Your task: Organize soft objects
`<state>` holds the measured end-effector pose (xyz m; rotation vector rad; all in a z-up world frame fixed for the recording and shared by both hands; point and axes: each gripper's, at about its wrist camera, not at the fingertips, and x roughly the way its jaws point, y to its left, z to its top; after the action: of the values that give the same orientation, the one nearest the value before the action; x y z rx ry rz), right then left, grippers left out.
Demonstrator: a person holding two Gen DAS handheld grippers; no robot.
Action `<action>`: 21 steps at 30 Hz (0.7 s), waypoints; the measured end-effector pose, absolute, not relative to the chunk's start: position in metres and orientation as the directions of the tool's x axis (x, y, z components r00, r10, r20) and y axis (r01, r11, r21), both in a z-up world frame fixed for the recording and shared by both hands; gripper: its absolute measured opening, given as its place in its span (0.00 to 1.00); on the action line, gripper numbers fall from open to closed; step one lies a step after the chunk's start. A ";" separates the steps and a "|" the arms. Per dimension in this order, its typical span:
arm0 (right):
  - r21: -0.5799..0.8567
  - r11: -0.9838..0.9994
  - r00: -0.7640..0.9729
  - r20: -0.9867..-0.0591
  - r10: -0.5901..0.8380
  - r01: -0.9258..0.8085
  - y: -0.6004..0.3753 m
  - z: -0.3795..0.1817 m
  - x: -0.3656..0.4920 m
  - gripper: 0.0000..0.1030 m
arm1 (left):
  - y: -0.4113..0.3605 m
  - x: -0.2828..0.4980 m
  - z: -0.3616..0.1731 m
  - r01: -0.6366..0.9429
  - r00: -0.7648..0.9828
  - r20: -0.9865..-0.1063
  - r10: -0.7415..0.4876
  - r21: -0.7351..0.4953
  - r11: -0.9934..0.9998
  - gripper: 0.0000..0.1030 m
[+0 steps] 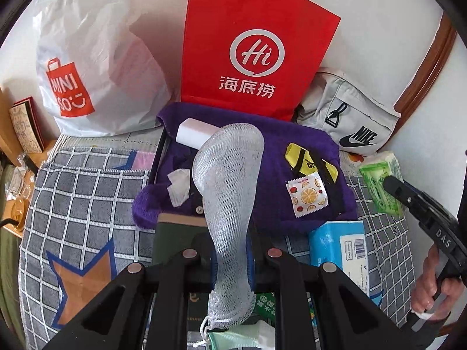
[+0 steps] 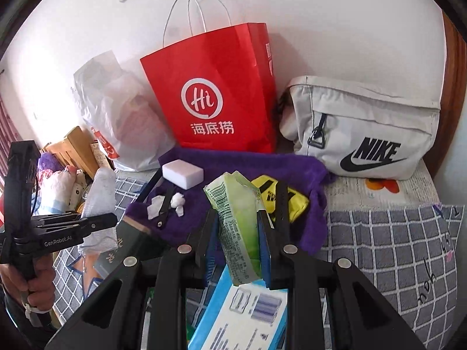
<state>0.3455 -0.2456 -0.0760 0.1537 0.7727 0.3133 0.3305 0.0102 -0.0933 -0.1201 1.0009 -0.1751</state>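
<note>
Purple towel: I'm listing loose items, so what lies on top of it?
On the purple towel: a white sponge block, crumpled white scraps, a yellow pouch and a fruit-print sachet. Anything beneath it is covered.

Checked cloth (image 2: 379, 233) under purple towel (image 2: 262, 163)

The blue tissue pack (image 2: 239, 315) runs off the bottom edge.

A tall red paper bag (image 2: 216, 93), a white plastic bag (image 1: 96, 67) and a grey fabric pouch (image 2: 364, 128) wall off the back; the checked grey cloth (image 2: 388, 250) on the right lies open.
</note>
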 end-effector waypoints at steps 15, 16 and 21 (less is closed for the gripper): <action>0.216 0.955 0.652 -0.698 0.298 -0.205 -0.244 -0.111 0.420 0.25 | 0.002 0.396 -0.130 0.103 0.417 -0.865 -0.280 -0.262 0.960 0.14; 0.211 0.956 0.647 -0.703 0.295 -0.206 -0.244 -0.115 0.424 0.25 | 0.001 0.400 -0.132 0.104 0.411 -0.867 -0.280 -0.261 0.960 0.14; 0.194 0.961 0.629 -0.727 0.276 -0.197 -0.243 -0.128 0.437 0.25 | -0.008 0.421 -0.142 0.126 0.391 -0.869 -0.303 -0.276 0.953 0.14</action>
<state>0.4375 -0.2432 -0.1283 0.0994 0.8489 0.2718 0.4206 -0.0082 -0.1417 -0.1752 1.1383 -0.2740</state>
